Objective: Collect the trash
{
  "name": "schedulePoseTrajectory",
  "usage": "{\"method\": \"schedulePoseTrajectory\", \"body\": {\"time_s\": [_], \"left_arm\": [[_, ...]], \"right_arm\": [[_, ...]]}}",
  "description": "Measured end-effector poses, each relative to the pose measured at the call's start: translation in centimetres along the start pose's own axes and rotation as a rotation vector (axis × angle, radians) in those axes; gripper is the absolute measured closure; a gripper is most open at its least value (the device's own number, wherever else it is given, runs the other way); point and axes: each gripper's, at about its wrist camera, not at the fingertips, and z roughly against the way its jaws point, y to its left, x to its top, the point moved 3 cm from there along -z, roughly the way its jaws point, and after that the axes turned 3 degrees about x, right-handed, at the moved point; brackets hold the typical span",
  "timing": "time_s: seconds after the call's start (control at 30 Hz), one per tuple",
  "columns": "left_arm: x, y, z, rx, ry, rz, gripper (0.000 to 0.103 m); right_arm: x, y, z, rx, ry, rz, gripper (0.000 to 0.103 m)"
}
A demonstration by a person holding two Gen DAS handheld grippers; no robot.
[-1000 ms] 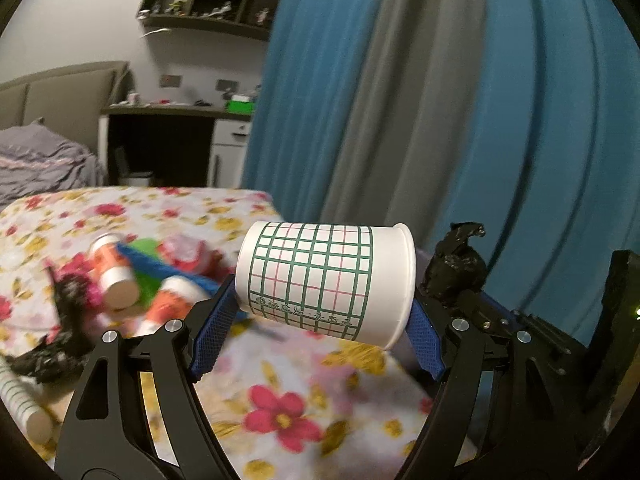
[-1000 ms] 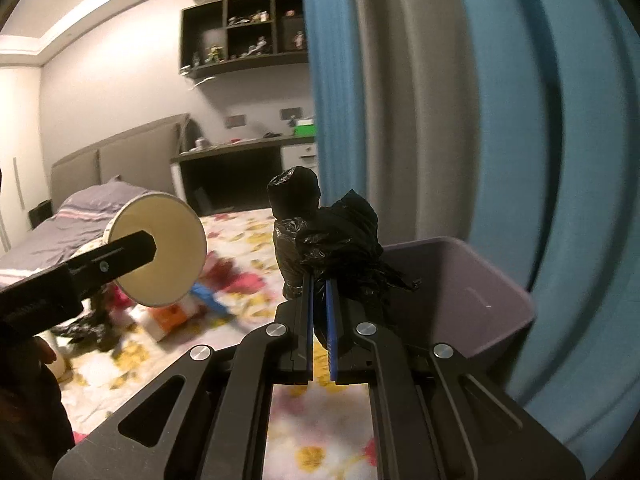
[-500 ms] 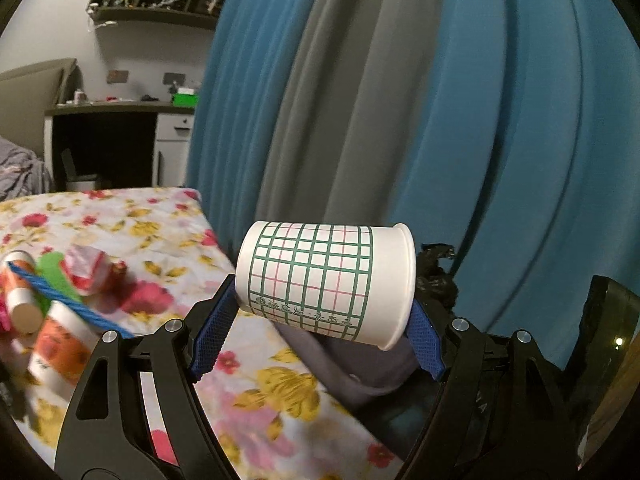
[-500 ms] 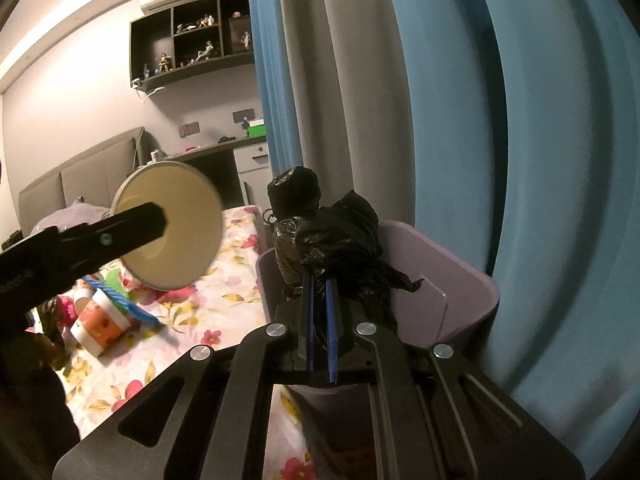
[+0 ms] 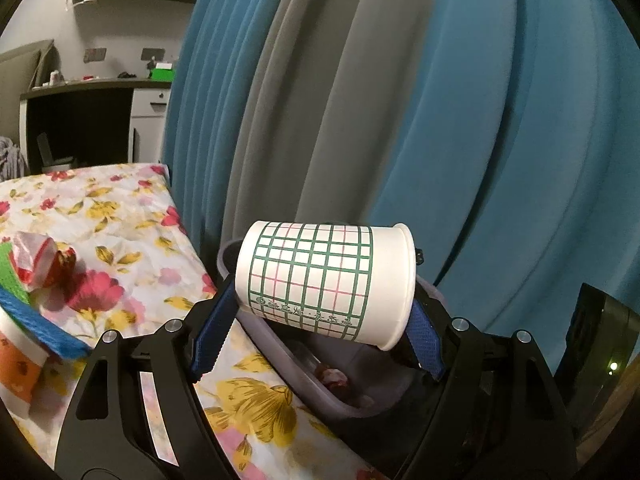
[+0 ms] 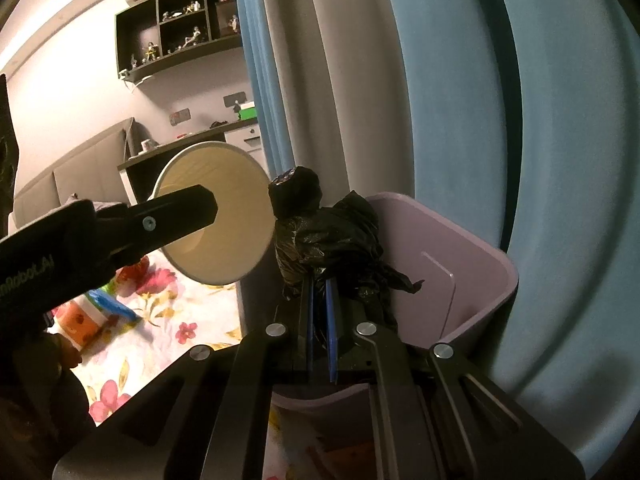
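Both grippers are swinging away from the bed toward the lilac bin (image 6: 476, 264). Left gripper (image 5: 320, 320) is clamping the light, crushable paper cup (image 5: 324, 280) end-to-end above the bin; right gripper (image 6: 318, 292) is pinching the limp black bag (image 6: 332, 240) over its rim.

Home bedroom: floral-print bedsheet (image 5: 120, 240) covering a bed, grey padded headboard (image 6: 80, 160) standing behind, blue-and-grey curtains (image 5: 360, 100) hanging, figurine-filled dark wall shelf (image 6: 180, 32) showing.

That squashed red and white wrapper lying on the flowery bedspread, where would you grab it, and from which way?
I'd pinch the wrapper across its raised, crumpled middle, coming down from above. It lies loose on the soft bedspread with puffed folds standing up, so there is something to squeeze there, while its edges lie too flat against the cloth. The blue strip beside it makes a low sideways approach awkward.
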Motion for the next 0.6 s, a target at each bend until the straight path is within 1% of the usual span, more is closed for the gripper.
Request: {"method": "schedulePoseTrajectory", "body": {"time_s": [0.23, 0.37, 0.57, 0.6], "left_arm": [[-0.5, -0.1, -1.7, -0.015, 0.031, 0.008, 0.027], [-0.7, 0.0, -2.6, -0.029, 0.046, 0.017, 0.027], [-0.9, 0.0, -3.4, -0.051, 0.066, 0.029, 0.027], [-0.9, 0.0, -3.5, -0.052, 0.068, 0.03, 0.027]], "right_arm": [[0.2, -0.6, -1.0, 0.01, 0.029, -0.035, 0.096], [0.3, -0.7, -1.3, 0.022, 0.046, -0.053, 0.094], [0.4, -0.7, -1.6, 0.031, 0.067, -0.044, 0.084], [0.3, -0.7, -1.6, 0.034, 0.069, -0.042, 0.081]]}}
